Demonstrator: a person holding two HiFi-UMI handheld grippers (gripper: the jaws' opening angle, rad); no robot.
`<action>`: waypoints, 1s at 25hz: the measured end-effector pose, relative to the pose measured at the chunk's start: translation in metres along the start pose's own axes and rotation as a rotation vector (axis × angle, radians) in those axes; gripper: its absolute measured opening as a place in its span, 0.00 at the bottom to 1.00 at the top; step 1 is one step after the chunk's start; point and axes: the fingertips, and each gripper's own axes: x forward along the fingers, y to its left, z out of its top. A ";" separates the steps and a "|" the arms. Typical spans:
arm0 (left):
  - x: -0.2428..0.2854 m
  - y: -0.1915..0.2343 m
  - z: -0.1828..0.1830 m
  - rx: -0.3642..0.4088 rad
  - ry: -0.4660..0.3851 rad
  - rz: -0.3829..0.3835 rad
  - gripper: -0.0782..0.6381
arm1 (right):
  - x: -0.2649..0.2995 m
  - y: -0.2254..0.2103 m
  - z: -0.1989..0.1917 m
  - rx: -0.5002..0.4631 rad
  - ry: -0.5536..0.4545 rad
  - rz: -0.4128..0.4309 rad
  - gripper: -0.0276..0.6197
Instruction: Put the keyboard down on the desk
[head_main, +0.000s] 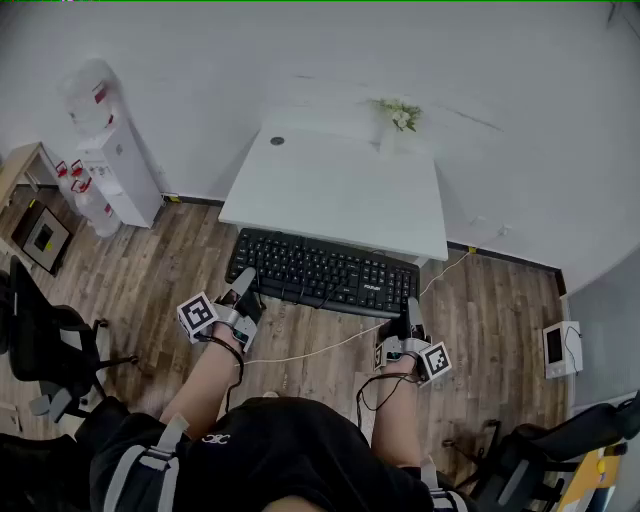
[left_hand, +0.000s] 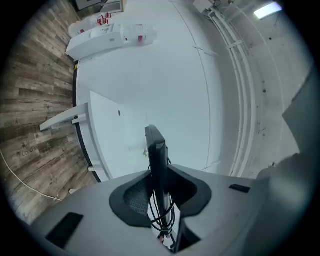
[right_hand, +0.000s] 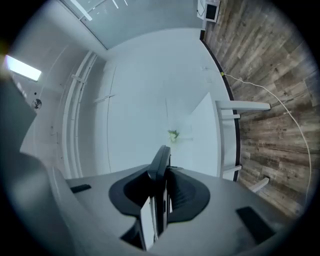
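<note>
Head view: a person with a gripper in each hand holds a black keyboard in the air, over the wooden floor.
Keyboard: just in front of the white desk's near edge, lengthwise along that edge, not lying on the desk top.
Left gripper: clamped on the keyboard's near-left corner; in the left gripper view the jaws pinch the board, seen edge-on, with the desk beyond.
Right gripper: clamped on the near-right corner; in the right gripper view the jaws press on the thin black edge.
Cable: pale, trailing over the floor in front of the desk.
Flowers: at the desk's far right corner.
Water dispenser: left of the desk, against the wall.
</note>
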 end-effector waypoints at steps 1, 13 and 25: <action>-0.003 0.000 0.001 0.003 0.001 0.002 0.21 | -0.001 0.001 -0.002 -0.001 0.002 0.007 0.16; -0.018 0.009 0.013 0.003 0.009 0.007 0.21 | -0.004 0.000 -0.022 -0.026 0.011 0.000 0.16; -0.028 0.019 0.042 -0.023 0.020 -0.004 0.21 | 0.007 -0.005 -0.052 -0.031 0.006 -0.012 0.16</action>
